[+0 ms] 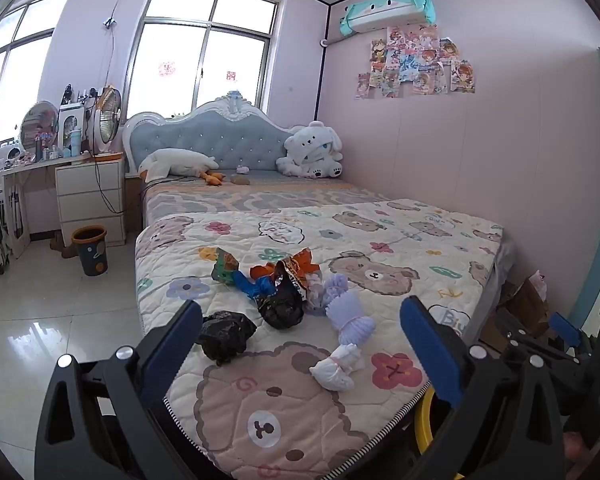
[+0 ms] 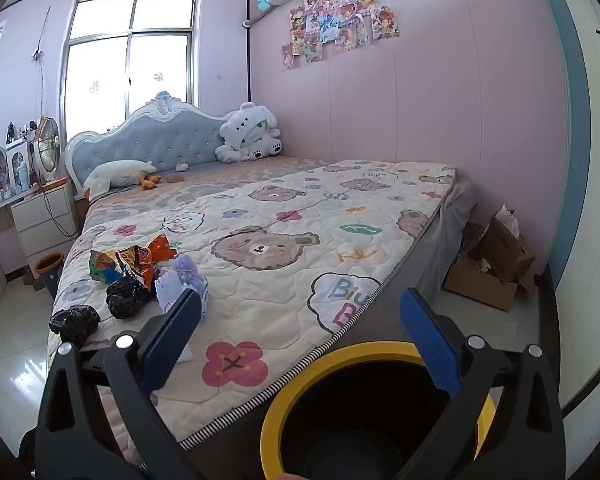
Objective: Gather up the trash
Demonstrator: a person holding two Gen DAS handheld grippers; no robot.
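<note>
Yellow-rimmed bin below bed

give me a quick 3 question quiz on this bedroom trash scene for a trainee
1. True or false: the left tongs hold a black bag.
2. What sits below the right tongs: A) yellow bin B) cardboard box C) fan
3. The trash pile lies on the ____.

Key: 1 false, both tongs are open and hold nothing; 2 A; 3 bed.
</note>
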